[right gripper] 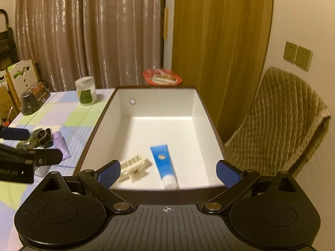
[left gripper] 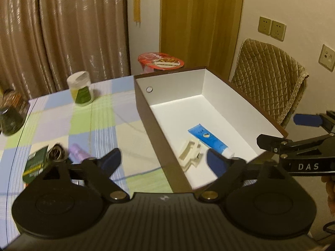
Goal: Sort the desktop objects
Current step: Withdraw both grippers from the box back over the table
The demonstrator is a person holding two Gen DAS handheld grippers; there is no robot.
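A brown box with a white inside [left gripper: 146, 113] [right gripper: 98, 125] stands on the checked tablecloth. In it lie a blue tube [left gripper: 209, 139] [right gripper: 164, 164] and a cream clip [left gripper: 189, 154] [right gripper: 135, 167], side by side at the near end. My left gripper [left gripper: 162, 159] [right gripper: 33, 145] is open and empty above the box's left wall. My right gripper [right gripper: 168, 172] [left gripper: 282, 129] is open and empty over the box's near rim. A purple tube [left gripper: 78, 151] [right gripper: 61, 144], a green packet [left gripper: 35, 165] and a small dark bundle lie on the cloth left of the box.
A white-lidded jar [left gripper: 80, 91] [right gripper: 85, 94] stands at the back of the table. A red-lidded noodle cup [left gripper: 161, 61] [right gripper: 162, 77] sits behind the box, a dark cup [left gripper: 11, 113] [right gripper: 34, 100] at far left. A quilted chair [left gripper: 270, 79] [right gripper: 278, 121] stands right of the box.
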